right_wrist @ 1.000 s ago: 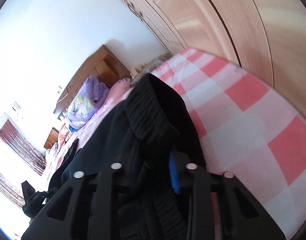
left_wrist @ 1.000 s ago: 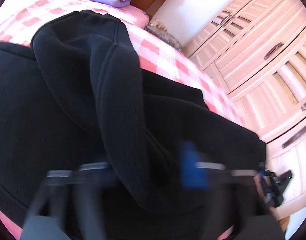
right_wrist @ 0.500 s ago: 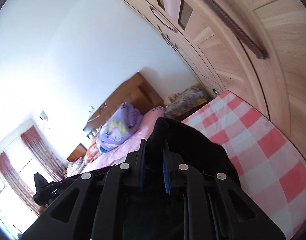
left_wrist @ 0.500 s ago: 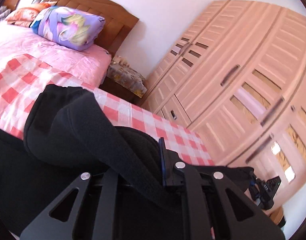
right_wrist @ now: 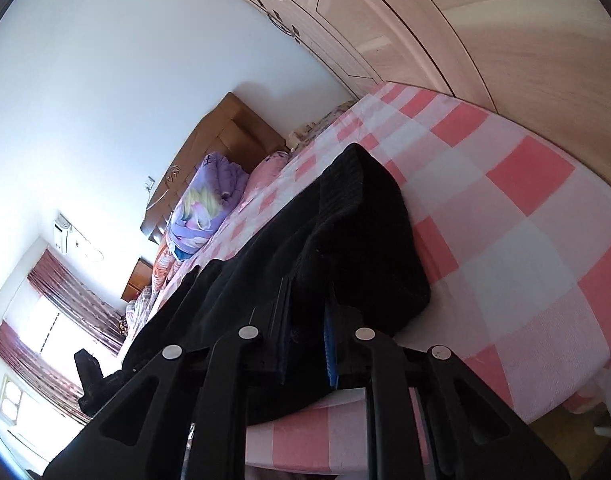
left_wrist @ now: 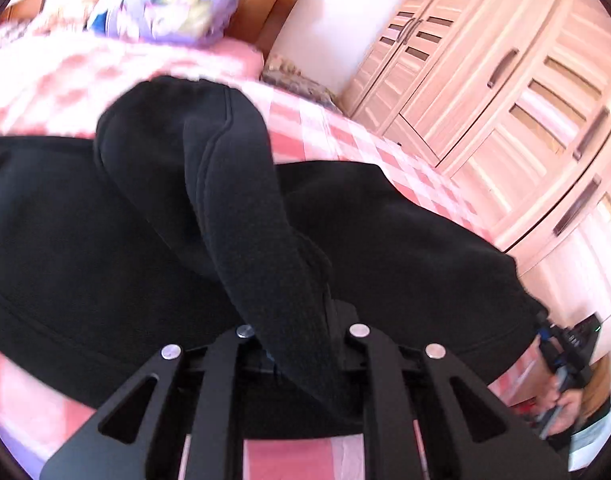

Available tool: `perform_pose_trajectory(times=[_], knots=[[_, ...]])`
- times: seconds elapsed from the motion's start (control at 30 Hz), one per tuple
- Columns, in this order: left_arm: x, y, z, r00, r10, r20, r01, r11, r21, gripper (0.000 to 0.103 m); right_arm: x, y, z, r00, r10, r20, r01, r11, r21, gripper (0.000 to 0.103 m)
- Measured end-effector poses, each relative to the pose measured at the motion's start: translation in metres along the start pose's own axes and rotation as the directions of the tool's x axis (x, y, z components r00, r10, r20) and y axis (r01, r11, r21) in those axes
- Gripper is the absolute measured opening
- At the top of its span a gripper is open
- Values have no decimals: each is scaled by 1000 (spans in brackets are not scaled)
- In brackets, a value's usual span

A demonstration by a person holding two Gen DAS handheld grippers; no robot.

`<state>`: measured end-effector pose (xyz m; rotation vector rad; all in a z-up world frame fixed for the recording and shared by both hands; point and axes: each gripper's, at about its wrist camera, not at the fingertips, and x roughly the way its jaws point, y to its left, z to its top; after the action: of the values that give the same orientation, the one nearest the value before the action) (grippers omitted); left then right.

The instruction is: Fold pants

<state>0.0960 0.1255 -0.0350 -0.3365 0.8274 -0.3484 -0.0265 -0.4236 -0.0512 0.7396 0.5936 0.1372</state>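
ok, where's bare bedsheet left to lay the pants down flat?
Free: the checked bedsheet between the black pants and the wardrobe, and the strip running up toward the purple pillow. Crowded: the near edge, where both hand-held grippers clamp the pants.

The right tool (right_wrist: 307, 344) pinches black pants (right_wrist: 361, 240) above a checked bed (right_wrist: 505, 208).
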Motion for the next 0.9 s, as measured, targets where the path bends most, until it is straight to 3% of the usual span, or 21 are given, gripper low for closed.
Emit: perform_pose_trajectory(times=[0.03,0.1,0.13,0.27,0.43,0.53,0.6,0.7,0.77,0.8,0.83,0.9], knots=[[4,2,-4,1000,5,-26,-5,1000,-4,13,8,-9,-6,998,-50,-32,50,999,-2,15],[22,12,-16,996,23,-89,-25,999,-24,13,12,-26,-12,1000,-14,-14,15,999,48,13],[25,22,-18,996,11,-90,-14,999,-39,14,8,-30,-13,1000,11,-7,-11,997,79,13],[19,28,-13,998,-13,-66,9,998,-60,14,6,-17,-7,1000,-19,-3,20,999,37,13],[22,28,-15,997,44,-65,-45,999,-17,16,11,-24,-9,1000,-22,-6,22,999,49,12],[25,25,-19,998,34,-57,-35,999,-24,16,11,-20,-7,999,-43,-10,43,998,40,14],[23,22,-19,997,48,-57,-49,999,-20,16,8,-9,-4,996,-88,-28,88,996,-5,23],[19,16,-21,997,66,-35,-66,998,-3,15,-1,11,-4,985,-172,9,172,980,-102,27],[21,18,-23,997,64,-41,-64,998,-1,17,-5,21,-6,960,-279,33,281,953,-117,43],[19,19,-23,997,60,-38,-60,998,-6,18,-11,29,-10,931,-355,81,362,924,-119,68],[17,20,-24,998,59,-38,-60,998,-15,22,-17,37,-14,919,-370,134,387,914,-127,71],[13,20,-24,997,65,-32,-66,998,-26,27,-27,65,-29,923,-308,232,359,905,-227,71]])
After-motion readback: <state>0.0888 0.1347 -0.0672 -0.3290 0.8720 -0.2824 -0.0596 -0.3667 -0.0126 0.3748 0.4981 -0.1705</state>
